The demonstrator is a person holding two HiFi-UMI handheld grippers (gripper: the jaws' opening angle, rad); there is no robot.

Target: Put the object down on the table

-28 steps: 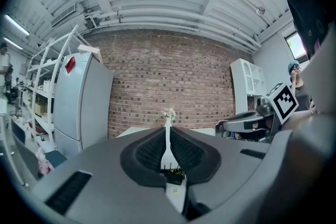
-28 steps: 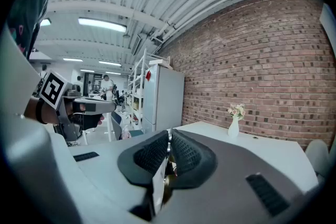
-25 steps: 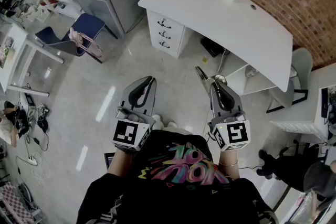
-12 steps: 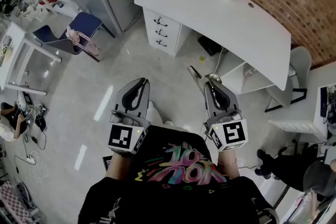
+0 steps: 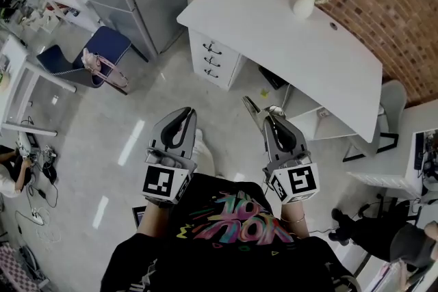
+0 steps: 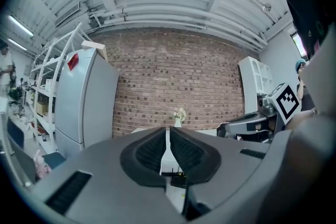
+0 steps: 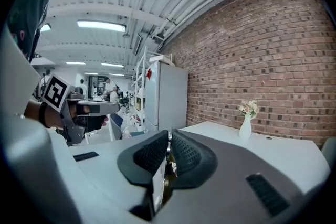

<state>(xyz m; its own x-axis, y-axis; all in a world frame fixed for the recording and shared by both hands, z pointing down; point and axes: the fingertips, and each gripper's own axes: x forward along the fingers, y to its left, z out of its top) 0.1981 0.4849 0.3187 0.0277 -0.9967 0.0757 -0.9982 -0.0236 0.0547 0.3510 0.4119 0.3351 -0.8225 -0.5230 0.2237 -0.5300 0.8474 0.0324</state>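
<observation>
While the left gripper (image 5: 184,113) is hanging with jaws together and empty, the right gripper (image 5: 269,115) is clamping a thin metallic object (image 5: 251,108) above the floor (image 5: 130,113), apart from the white desk (image 5: 274,24)

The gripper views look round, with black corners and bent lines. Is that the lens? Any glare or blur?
Yes, wide-angle lenses: in the left gripper view the ceiling beams bow and the corners go black; in the right gripper view the ceiling light burns white, and a mosaic patch sits at the top; in the head view the glossy floor mirrors light streaks.
</observation>
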